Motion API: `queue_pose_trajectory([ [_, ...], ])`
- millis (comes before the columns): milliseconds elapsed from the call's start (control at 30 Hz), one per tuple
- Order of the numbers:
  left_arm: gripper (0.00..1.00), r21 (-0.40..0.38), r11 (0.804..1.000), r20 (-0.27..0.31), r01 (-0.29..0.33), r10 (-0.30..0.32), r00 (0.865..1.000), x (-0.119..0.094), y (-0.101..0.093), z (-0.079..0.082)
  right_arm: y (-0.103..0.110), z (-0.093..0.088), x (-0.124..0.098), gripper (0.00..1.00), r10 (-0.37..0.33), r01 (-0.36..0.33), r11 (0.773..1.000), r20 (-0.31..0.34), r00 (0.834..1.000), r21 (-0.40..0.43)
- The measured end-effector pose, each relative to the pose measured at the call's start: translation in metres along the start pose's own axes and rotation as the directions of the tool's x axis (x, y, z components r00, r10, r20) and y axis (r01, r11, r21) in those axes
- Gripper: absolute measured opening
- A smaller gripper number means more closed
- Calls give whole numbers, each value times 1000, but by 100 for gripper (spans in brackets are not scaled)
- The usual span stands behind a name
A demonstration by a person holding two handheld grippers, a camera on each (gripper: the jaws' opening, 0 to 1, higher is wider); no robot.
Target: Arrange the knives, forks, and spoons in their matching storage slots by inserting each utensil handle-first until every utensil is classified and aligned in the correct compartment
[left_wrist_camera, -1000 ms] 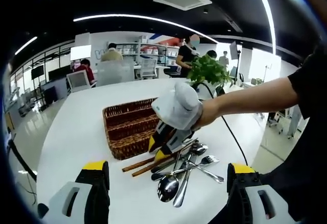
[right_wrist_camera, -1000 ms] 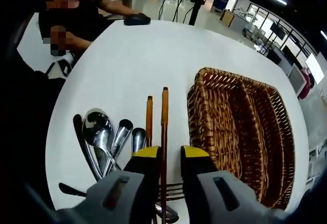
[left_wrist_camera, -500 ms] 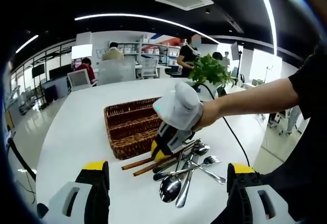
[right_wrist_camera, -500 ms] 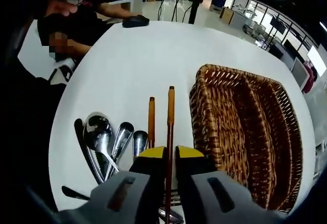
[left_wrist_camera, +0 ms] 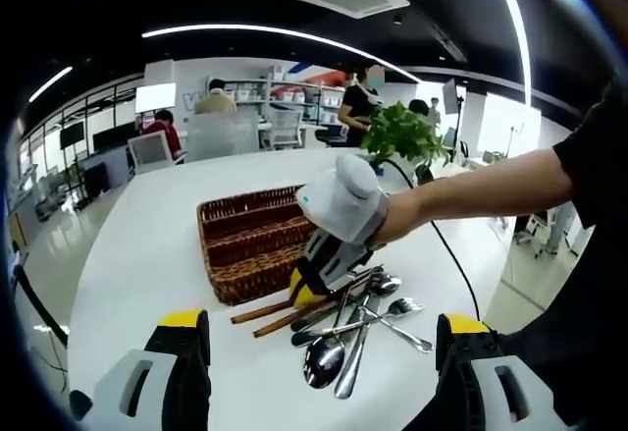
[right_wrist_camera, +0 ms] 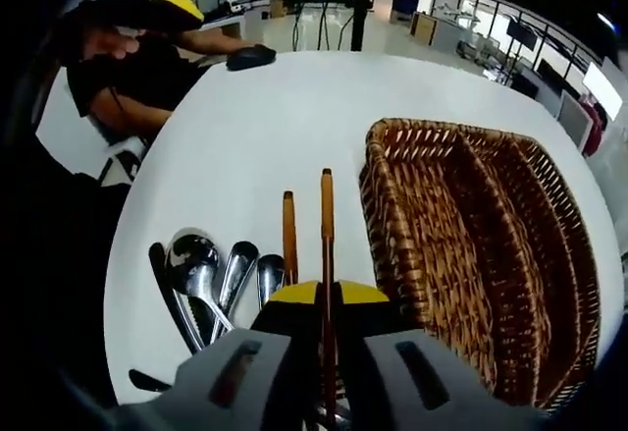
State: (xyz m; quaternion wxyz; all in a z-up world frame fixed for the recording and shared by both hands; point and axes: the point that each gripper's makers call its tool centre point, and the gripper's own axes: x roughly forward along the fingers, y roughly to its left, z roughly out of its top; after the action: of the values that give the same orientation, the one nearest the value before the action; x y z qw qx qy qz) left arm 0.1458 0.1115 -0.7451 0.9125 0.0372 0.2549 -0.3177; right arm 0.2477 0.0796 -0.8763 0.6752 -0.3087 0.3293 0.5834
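1. A white table (right_wrist_camera: 275, 117) stands in a large office room.
2. The right gripper (right_wrist_camera: 328, 294) is clenched on a wooden-handled utensil (right_wrist_camera: 326, 225), beside the wicker basket (right_wrist_camera: 471, 225).
3. The left gripper (left_wrist_camera: 319, 352) is released, hovering well apart.

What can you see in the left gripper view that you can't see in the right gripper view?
Left gripper view: a plant, people at desks behind the table, and the right hand-held gripper seen from outside, over the utensils. Right gripper view: that hand-held gripper's tips shut on a wooden-handled utensil, and a dark mouse at the far edge. Both: the white table, the wicker basket and the spoons.
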Motion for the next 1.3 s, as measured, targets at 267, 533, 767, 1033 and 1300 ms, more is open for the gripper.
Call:
queue_pose_trajectory([
  [267,100,1,1000,0,-5,5,1000,0,3,1,-1,2,1,2,-24,23,1000,19,1000,3],
  [533,100,4,1000,7,-7,7,1000,1,4,3,1,7,-7,1,-50,50,998,11,999,-45],
  [767,100,11,1000,9,-4,4,1000,4,5,6,6,16,-22,1,-61,63,995,23,998,-73],
  [1033,100,21,1000,18,5,-6,1000,5,-1,13,7,24,-49,1,-97,100,993,53,994,-62],
  [1300,100,24,999,20,29,-30,999,11,-6,16,5,23,-75,2,-146,150,987,71,987,-52],
])
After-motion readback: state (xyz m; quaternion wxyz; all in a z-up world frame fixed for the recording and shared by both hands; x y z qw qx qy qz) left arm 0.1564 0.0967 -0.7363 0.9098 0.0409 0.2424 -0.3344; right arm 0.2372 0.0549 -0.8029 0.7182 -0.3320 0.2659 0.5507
